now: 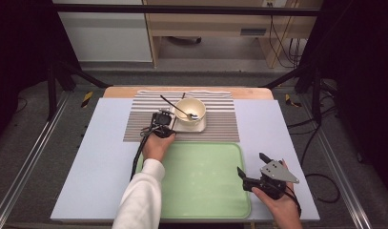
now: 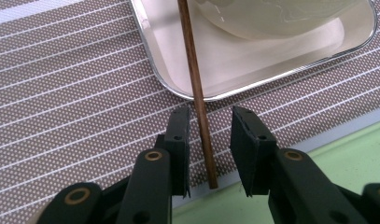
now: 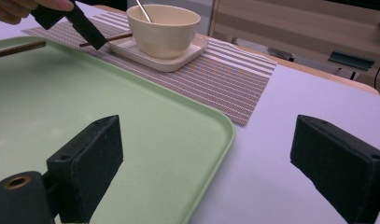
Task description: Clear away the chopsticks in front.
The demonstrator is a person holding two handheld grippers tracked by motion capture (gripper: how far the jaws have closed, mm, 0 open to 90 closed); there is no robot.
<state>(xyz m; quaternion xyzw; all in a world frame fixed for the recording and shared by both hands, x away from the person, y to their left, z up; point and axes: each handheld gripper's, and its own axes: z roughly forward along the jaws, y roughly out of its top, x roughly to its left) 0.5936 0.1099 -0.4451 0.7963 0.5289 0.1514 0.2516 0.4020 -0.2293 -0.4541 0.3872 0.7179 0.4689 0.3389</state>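
Observation:
A brown chopstick (image 2: 197, 93) lies across the corner of a small square plate (image 2: 178, 70) and onto the striped placemat (image 2: 75, 93). My left gripper (image 2: 208, 119) points down over its near end with one jaw on each side; a gap shows at both pads, so it is open. In the high view the left gripper (image 1: 162, 119) sits just left of the cream bowl (image 1: 190, 110), which holds a spoon (image 1: 178, 109). My right gripper (image 1: 249, 162) hovers open and empty over the right rim of the green tray (image 1: 201, 179).
The right gripper view shows the tray (image 3: 85, 93) below its jaws, the bowl (image 3: 164, 30) on its plate beyond, and a second brown stick (image 3: 17, 49) at the tray's far left. The placemat (image 1: 220, 121) lies behind the tray on the pale table top (image 1: 101, 157).

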